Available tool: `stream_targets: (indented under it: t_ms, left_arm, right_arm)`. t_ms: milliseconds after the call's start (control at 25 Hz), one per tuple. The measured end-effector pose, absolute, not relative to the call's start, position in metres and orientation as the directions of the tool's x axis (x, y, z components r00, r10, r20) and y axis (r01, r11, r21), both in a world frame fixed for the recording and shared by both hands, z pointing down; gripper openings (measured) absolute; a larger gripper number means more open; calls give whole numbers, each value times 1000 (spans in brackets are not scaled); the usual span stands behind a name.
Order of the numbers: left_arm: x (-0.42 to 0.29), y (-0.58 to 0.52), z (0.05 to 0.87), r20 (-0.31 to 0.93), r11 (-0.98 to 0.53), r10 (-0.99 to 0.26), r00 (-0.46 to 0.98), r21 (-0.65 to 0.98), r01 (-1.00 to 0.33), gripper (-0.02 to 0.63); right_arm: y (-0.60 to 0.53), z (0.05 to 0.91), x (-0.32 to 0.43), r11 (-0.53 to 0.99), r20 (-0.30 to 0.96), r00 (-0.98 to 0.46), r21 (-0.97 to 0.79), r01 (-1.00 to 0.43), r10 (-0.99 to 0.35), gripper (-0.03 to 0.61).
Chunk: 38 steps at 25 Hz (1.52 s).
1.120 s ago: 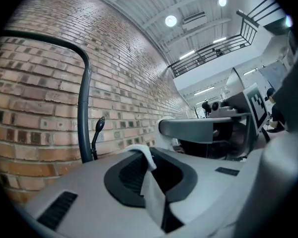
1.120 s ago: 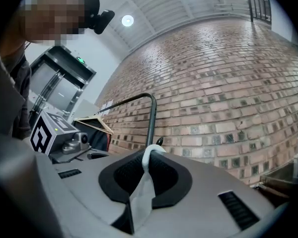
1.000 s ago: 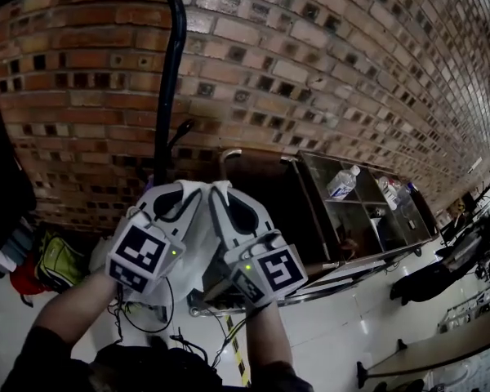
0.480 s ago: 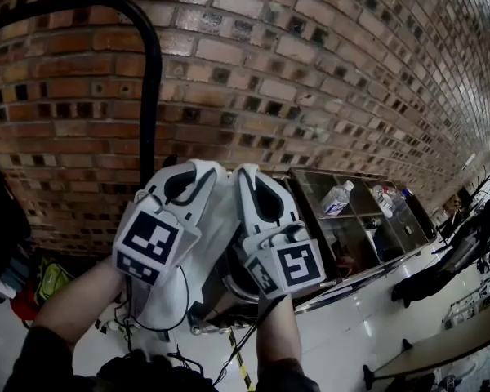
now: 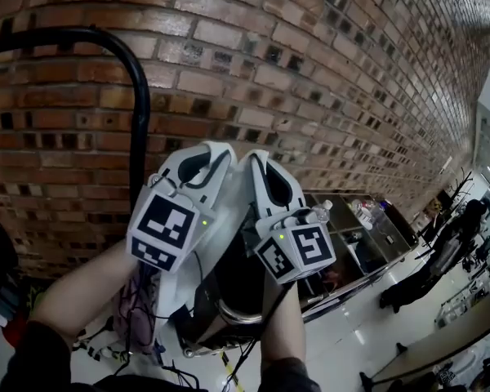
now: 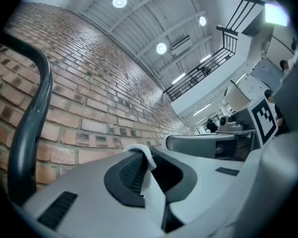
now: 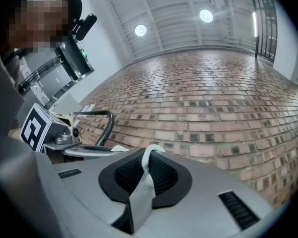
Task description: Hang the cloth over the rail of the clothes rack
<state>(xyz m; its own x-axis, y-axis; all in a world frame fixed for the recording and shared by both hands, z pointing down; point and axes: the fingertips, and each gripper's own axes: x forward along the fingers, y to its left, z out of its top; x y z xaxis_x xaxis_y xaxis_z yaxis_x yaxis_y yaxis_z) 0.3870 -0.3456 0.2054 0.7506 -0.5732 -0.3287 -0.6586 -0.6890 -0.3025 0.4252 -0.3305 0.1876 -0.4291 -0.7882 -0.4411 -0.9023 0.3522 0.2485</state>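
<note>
Cloth [image 5: 229, 219] hangs long-axis down, pinched by left claw [image 5: 217, 149] and right claw [image 5: 256, 158]

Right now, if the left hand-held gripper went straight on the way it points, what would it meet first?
Probably the red brick wall; the black curved metal rail stands left of that line. Depth is unclear.

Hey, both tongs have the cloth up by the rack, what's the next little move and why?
Probably lift higher and swing left. The left tongs and right tongs are both clamped on the white cloth. In the head view the black rail sits above them and to their left, so the cloth has not cleared it yet.
</note>
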Motion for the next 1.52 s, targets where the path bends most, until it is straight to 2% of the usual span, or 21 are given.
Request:
stream_targets:
  t_ms: [200, 560, 800, 1200, 1280, 1400, 1520]
  left_arm:
    - [382, -354, 172, -409, -641, -558, 722, -339, -688, 26]
    - [385, -371, 117, -472, -585, -505, 722, -428, -689, 28]
    - [384, -379, 94, -479, -629, -484, 732, -391, -672, 28]
    - [387, -389, 7, -492, -581, -421, 762, -499, -643, 28]
    - [380, -397, -14, -466, -582, -437, 769, -505, -637, 28]
    - [357, -411, -48, -428, -639, -477, 767, -430, -637, 28]
    - [324, -410, -75, -444, -596, -481, 756, -467, -654, 28]
  right_arm:
    - [-336, 156, 422, 326, -484, -440, 305, -895, -756, 44]
    - [-342, 109, 420, 294, -533, -413, 296, -909, -739, 44]
    - [-347, 91, 419, 301, -557, -399, 263, -917, -729, 43]
    - [-349, 31, 428, 296, -621, -373, 228, -928, -689, 43]
    - [-350, 18, 422, 290, -632, -382, 250, -924, -674, 43]
    - [-345, 2, 412, 296, -659, -396, 264, -918, -640, 43]
    - [-342, -8, 395, 334, -677, -424, 270, -903, -602, 43]
